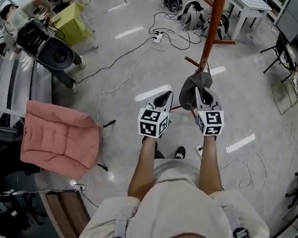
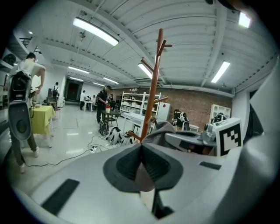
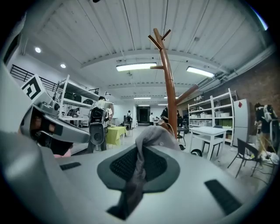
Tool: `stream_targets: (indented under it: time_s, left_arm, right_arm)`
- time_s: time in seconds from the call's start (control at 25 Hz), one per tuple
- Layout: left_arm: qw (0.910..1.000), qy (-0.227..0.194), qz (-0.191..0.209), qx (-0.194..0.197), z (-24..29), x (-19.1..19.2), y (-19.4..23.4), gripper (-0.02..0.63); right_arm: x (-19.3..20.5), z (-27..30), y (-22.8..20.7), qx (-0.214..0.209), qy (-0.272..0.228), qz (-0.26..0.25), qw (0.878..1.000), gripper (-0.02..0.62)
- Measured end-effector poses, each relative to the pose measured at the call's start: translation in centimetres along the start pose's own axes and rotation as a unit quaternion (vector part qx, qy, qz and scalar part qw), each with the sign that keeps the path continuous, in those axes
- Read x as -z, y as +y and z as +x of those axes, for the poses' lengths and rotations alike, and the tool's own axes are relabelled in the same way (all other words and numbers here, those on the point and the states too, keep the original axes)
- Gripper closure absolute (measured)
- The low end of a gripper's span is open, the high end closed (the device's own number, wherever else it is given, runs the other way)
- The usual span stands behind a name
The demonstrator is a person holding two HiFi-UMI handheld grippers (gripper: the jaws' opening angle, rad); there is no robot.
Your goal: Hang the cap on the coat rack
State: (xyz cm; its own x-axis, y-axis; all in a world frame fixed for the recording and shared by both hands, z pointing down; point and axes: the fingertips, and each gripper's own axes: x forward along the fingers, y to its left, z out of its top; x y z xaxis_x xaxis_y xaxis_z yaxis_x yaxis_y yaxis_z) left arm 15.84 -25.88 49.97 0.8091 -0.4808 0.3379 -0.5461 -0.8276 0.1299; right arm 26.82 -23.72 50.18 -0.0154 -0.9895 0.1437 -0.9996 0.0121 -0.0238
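Observation:
A dark grey cap (image 1: 192, 88) hangs from my right gripper (image 1: 202, 92), which is shut on a fold of its fabric (image 3: 139, 168). The cap's crown (image 3: 155, 136) bunches up just past the jaws. It sits close under a lower peg (image 1: 193, 63) of the orange-brown coat rack (image 1: 217, 14); I cannot tell whether they touch. The rack's pole (image 3: 169, 87) rises straight ahead with forked pegs at its top. My left gripper (image 1: 161, 100) is beside the cap on the left, shut with nothing in it. From there the rack (image 2: 153, 87) and the cap (image 2: 160, 128) lie ahead to the right.
A pink quilted cushion (image 1: 58, 138) lies on a chair at the left. Cables and a power strip (image 1: 158, 36) trail across the floor near the rack's base. A white table (image 1: 246, 0) stands at the back right. A person (image 1: 20, 15) stands by a yellow-green table (image 1: 73, 20).

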Motion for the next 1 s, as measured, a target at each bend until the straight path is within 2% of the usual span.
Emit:
stream_targets:
  time_s: [0.4, 0.72, 0.8, 0.92, 1.0]
  left_arm:
    - [0.9987, -0.018, -0.011, -0.046, -2.2, -0.8, 3.1, 0.598]
    - [0.9986, -0.017, -0.008, -0.049, -3.0, -0.4, 3.8, 0.598]
    - [0.9988, -0.018, -0.008, -0.046, -2.9, -0.4, 3.5, 0.598]
    - [0.9990, -0.017, -0.008, -0.040, -2.5, -0.3, 3.0, 0.598]
    - [0.9992, -0.018, -0.008, -0.035, -2.2, -0.2, 2.6, 0.598]
  right_arm:
    - [2.1, 2.4, -1.0, 0.017, 0.043, 0.016, 0.999, 0.575]
    - [3.5, 2.4, -0.9, 0.026, 0.057, 0.032, 0.997, 0.571]
    - [3.5, 2.2, -1.0, 0.025, 0.059, 0.036, 0.997, 0.553]
    - [3.6, 1.8, -0.8, 0.015, 0.069, 0.042, 0.997, 0.479]
    - [3.5, 1.5, -0.6, 0.009, 0.071, 0.043, 0.996, 0.459]
